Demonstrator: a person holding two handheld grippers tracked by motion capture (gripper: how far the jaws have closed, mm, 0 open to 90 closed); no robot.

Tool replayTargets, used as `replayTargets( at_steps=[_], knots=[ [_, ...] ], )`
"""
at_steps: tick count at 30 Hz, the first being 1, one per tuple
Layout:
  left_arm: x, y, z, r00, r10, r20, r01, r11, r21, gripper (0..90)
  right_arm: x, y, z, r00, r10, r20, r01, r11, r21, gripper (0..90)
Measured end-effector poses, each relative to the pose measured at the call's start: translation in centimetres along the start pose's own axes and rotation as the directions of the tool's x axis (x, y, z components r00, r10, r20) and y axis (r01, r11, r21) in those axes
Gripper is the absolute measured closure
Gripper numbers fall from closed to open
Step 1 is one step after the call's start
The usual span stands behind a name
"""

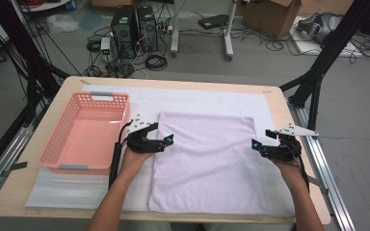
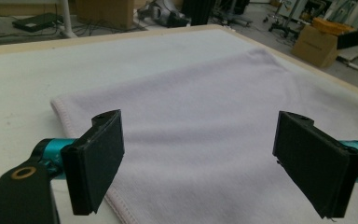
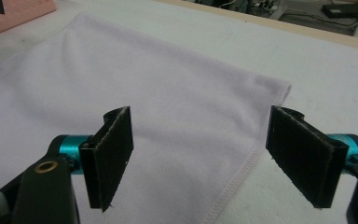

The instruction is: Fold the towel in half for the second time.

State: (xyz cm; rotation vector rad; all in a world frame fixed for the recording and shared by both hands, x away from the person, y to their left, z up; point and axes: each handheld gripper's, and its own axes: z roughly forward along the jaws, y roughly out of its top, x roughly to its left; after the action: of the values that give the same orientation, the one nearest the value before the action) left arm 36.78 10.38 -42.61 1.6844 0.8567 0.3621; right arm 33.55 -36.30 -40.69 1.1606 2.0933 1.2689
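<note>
**Two open grippers flank a flat lilac towel**

One wooden table (image 1: pixel 38 192) carries everything, its top covered by one white mat (image 1: pixel 197 98). On the mat lies one lilac towel (image 1: pixel 207 163), spread flat, reaching from the table's centre to its 6 o'clock edge. Nothing rests on the cloth, and nothing stands between it and either tool.

At the towel's 9 o'clock stands one pink plastic basket (image 1: pixel 84 132), with nothing inside it, its mesh walls upright, just beside the person's left hand and apart from the cloth.

Two forearms enter from 6 o'clock. The left gripper (image 1: pixel 166 141) sits at the towel's 9 o'clock edge, tips pointing toward 3 o'clock over the hem. In the left gripper view its jaws stand wide apart, with the towel (image 2: pixel 200 116) lying flat beneath them and the stitched hem running under the left jaw; nothing is pinched. The right gripper (image 1: pixel 259 144) sits at the towel's 3 o'clock edge, pointing toward 9 o'clock. In the right gripper view its jaws are also spread wide above the cloth (image 3: pixel 158 88), the hem passing between them, the pads clear of the fabric.

On the floor beyond the table, at 12 o'clock, stand two black computer towers (image 1: pixel 135 29) amid loose cables, and at 1 o'clock one cardboard box (image 1: pixel 274 17).
</note>
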Motion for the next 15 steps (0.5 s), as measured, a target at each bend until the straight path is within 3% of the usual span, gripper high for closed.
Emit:
replayTargets(
  at_steps=[4,8,12,15],
  knots=[
    [0.8,1.2,0.5,0.9993,-0.024,-0.028,0.025,0.9995,0.019,17.1,-0.5,0.3,0.8,0.9997,0.015,0.018,-0.016,0.999,0.039,21.5],
    [2.1,2.0,1.5,0.9958,-0.060,-0.069,0.063,0.9973,0.037,17.7,-1.3,0.5,1.8,0.9970,0.070,0.033,-0.072,0.994,0.082,21.3],
    [2.6,2.0,2.5,0.9929,-0.042,-0.112,0.048,0.9973,0.055,20.4,-2.1,0.7,3.2,0.9930,0.103,0.057,-0.109,0.987,0.122,21.3],
    [3.2,1.5,3.3,0.9897,-0.053,-0.133,0.066,0.9931,0.097,20.7,-2.4,0.8,3.8,0.9902,0.121,0.069,-0.129,0.984,0.126,21.3]
  ],
)
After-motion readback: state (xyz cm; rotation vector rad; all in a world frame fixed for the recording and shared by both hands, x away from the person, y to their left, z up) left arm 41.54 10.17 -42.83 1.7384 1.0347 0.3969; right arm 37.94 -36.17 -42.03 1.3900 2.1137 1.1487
